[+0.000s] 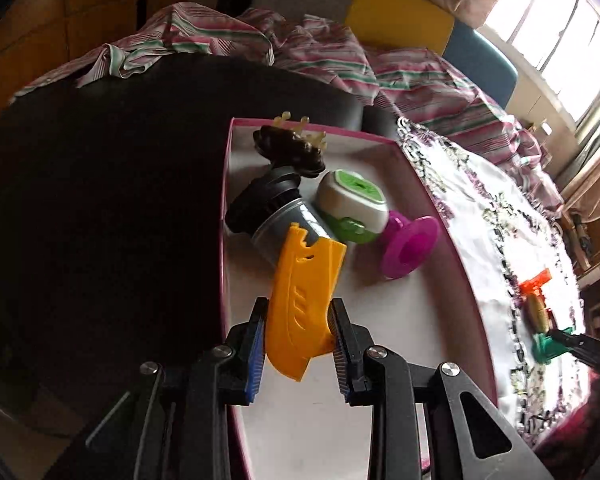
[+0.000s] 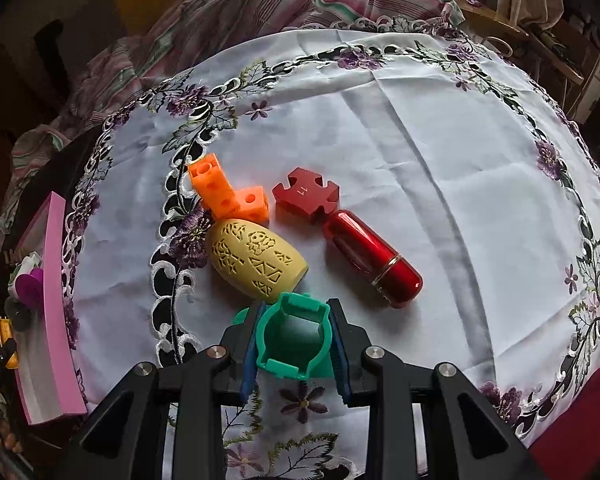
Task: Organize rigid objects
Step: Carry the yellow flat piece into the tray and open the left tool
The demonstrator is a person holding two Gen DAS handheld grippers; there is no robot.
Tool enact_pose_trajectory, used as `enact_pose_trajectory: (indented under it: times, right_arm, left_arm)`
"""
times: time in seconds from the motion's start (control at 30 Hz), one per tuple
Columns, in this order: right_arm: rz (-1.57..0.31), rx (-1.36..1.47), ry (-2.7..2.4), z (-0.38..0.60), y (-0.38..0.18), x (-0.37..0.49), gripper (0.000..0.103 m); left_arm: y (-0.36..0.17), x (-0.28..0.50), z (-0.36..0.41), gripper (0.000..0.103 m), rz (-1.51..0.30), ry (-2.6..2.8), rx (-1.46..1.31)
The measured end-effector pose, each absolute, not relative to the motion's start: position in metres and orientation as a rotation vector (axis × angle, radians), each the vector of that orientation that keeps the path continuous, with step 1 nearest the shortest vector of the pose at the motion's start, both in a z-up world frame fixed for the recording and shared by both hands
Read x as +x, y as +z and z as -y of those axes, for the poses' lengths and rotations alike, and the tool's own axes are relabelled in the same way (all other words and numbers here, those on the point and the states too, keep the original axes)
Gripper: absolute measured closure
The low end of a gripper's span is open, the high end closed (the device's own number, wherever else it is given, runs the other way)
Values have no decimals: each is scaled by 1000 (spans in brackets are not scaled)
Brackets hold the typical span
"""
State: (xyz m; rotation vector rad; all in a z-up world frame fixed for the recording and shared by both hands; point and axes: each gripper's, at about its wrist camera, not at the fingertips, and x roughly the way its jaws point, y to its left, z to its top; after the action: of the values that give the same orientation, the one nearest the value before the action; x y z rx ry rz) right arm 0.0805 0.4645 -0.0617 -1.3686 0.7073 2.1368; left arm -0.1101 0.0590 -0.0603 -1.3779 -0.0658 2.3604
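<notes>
Tools clamped: left [image 1: 298, 332] w/ yellow piece [image 1: 304, 300], right [image 2: 296, 340] w/ green ring [image 2: 294, 342]

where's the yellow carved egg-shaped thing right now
Right wrist view: the yellow carved egg-shaped piece lies on the white embroidered cloth, left of centre, between the orange holed blocks and the green plastic ring.

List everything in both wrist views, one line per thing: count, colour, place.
box: 1, pink rim, beside cloth
grey cylinder: 1, grey-black, in box
green-white case: 1, in box
magenta spool: 1, in box
dark clip: 1, box far end
yellow-orange blade: 1, over box
orange block: 1, on cloth
yellow egg: 1, on cloth
red piece: 1, on cloth
red capsule: 1, on cloth
green ring: 1, on cloth
embroidered cloth: 1, white
left gripper: holds blade
right gripper: grips ring
</notes>
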Motion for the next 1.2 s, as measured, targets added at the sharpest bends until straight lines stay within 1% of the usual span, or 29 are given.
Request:
enact_pose_trajectory:
  times: [0.13, 0.23, 0.33, 0.43, 0.57, 0.8, 0.83, 0.93, 1.0, 1.07, 1.1, 1.2]
  right_arm:
    - [-710, -1360, 2142, -464, -61, 80, 73]
    - [-718, -1348, 2149, -465, -60, 81, 73]
    - [-715, -1352, 2149, -464, -61, 81, 73]
    - [-719, -1340, 2149, -465, -60, 82, 73]
    - [-719, -1340, 2148, -465, -59, 82, 73]
    - [-713, -1349, 2153, -464, -60, 81, 73]
    - [-711, -1353, 2153, -463, -61, 81, 73]
    - [-711, -1352, 2155, -463, -61, 81, 73]
    - [-720, -1336, 2163, -463, -59, 82, 73]
    - [-725, -1324, 2177, -463, -57, 82, 73]
    - [-723, -1326, 2175, -463, -57, 82, 73]
    - [-715, -1337, 2174, -461, -58, 80, 73]
  left_arm:
    - [-61, -104, -59, 73, 76, 2342, -1394]
    - [-56, -94, -56, 73, 50, 2364, -1372]
    - [-59, -96, -57, 73, 39, 2365, -1423]
    - [-64, -97, -56, 73, 76, 2340, -1465]
    - [-59, -90, -60, 71, -11, 2398, -1413]
    - [-70, -92, -73, 71, -300, 2517, -1308]
    - [-70, -92, -72, 71, -306, 2521, -1300]
    - [-70, -94, -70, 71, -308, 2545, -1290]
    - [-64, -94, -65, 71, -233, 2539, -1287]
    - [-57, -93, -62, 70, -197, 2553, -1266]
    - [-53, -91, -59, 67, -174, 2556, -1260]
    - [-44, -88, -59, 65, -146, 2560, -1237]
